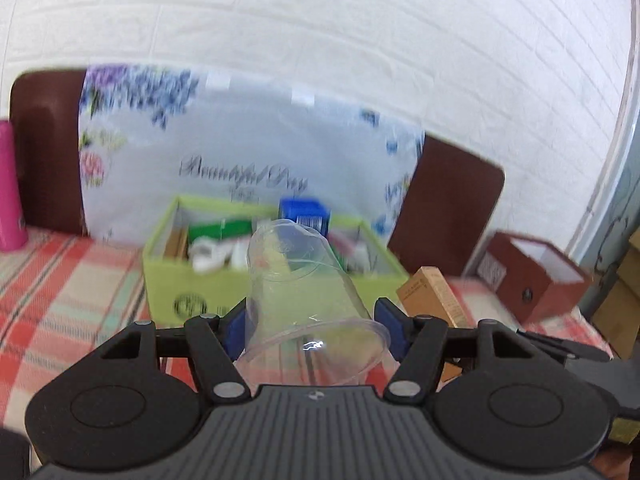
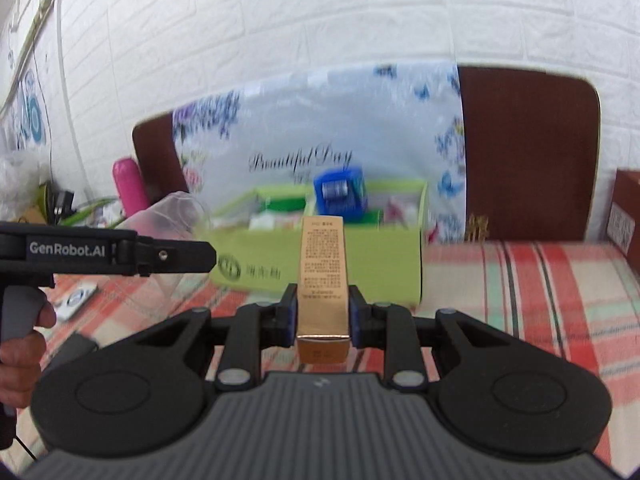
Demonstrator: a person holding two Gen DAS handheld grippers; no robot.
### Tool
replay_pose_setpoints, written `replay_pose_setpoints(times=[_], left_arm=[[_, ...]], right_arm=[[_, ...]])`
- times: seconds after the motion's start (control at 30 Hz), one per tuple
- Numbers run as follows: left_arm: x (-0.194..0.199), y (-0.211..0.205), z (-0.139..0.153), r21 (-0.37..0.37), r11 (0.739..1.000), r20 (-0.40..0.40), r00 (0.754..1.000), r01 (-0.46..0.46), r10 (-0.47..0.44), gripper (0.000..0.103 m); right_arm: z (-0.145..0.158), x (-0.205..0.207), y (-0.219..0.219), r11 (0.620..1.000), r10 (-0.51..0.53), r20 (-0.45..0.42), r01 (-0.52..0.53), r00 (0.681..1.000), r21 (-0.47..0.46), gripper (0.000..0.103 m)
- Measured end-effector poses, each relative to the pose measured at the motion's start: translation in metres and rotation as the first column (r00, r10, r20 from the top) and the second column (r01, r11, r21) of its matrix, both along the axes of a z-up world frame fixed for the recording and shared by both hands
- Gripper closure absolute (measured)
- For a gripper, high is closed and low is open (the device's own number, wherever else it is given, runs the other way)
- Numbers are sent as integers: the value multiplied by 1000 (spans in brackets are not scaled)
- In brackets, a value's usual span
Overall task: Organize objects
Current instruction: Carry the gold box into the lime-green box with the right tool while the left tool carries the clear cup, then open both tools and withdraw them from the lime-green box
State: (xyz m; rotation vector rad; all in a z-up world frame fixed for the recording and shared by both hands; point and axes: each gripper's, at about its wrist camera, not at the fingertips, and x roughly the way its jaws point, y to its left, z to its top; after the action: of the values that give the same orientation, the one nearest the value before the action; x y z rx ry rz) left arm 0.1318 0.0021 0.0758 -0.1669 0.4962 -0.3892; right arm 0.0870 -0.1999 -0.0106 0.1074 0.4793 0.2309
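My left gripper (image 1: 312, 322) is shut on a clear plastic cup (image 1: 304, 288), held above the table with its base pointing toward the green box (image 1: 180, 280). The green box holds several packets and a blue box (image 1: 306, 214). My right gripper (image 2: 322, 316) is shut on a tall gold carton (image 2: 323, 276), held in front of the green box (image 2: 384, 268). The gold carton also shows in the left wrist view (image 1: 432, 292), right of the cup. The left gripper (image 2: 176, 256) and the cup (image 2: 176, 212) show at the left of the right wrist view.
A plaid cloth (image 2: 540, 292) covers the table. A brown open box (image 1: 536, 276) stands at the right. A pink bottle (image 1: 10, 188) stands at the far left. A floral cushion (image 1: 248, 144) leans on a brown chair back (image 2: 528, 152) behind the green box.
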Motion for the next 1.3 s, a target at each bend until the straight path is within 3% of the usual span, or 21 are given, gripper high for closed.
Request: replay_pose_setpoints(times=[0.2, 0.47, 0.5, 0.57, 0.63, 0.67, 0.73, 0.83, 0.97, 1.1, 1.3], left_arm=[[55, -13, 18, -1, 999, 35, 998, -45, 45, 35], [118, -22, -4, 53, 996, 1, 997, -77, 77, 35], [122, -23, -9, 55, 995, 2, 997, -78, 78, 33], [130, -26, -21, 73, 995, 0, 997, -71, 71, 17], [132, -28, -32, 105, 990, -18, 996, -90, 92, 13], [132, -27, -37, 109, 990, -29, 996, -86, 89, 13], [131, -22, -44, 88, 993, -45, 996, -75, 79, 13], [128, -20, -43, 83, 993, -52, 995, -85, 90, 13], [115, -17, -31, 92, 990, -33, 993, -106, 110, 13], [92, -13, -15, 117, 985, -4, 992, -127, 128, 13], [42, -13, -2, 147, 975, -4, 986, -167, 169, 12]], right_arm=[[19, 58, -3, 997, -71, 59, 72, 996, -17, 80], [-2, 133, -9, 982, -165, 52, 169, 985, -88, 79], [-6, 139, -8, 979, -168, 56, 173, 984, -105, 79], [-17, 151, -5, 977, -156, 57, 162, 986, -135, 77], [-27, 159, -2, 976, -134, 44, 139, 990, -168, 36], [-32, 159, 0, 971, -139, 55, 147, 989, -188, 31], [-38, 152, 2, 965, -141, 105, 161, 984, -208, 25], [-42, 147, 1, 967, -145, 110, 165, 983, -196, 17], [-39, 140, -5, 970, -164, 87, 177, 983, -166, 14], [-22, 116, -14, 973, -191, 111, 204, 975, -112, 0], [5, 68, -20, 977, -200, 123, 207, 972, -46, 0]])
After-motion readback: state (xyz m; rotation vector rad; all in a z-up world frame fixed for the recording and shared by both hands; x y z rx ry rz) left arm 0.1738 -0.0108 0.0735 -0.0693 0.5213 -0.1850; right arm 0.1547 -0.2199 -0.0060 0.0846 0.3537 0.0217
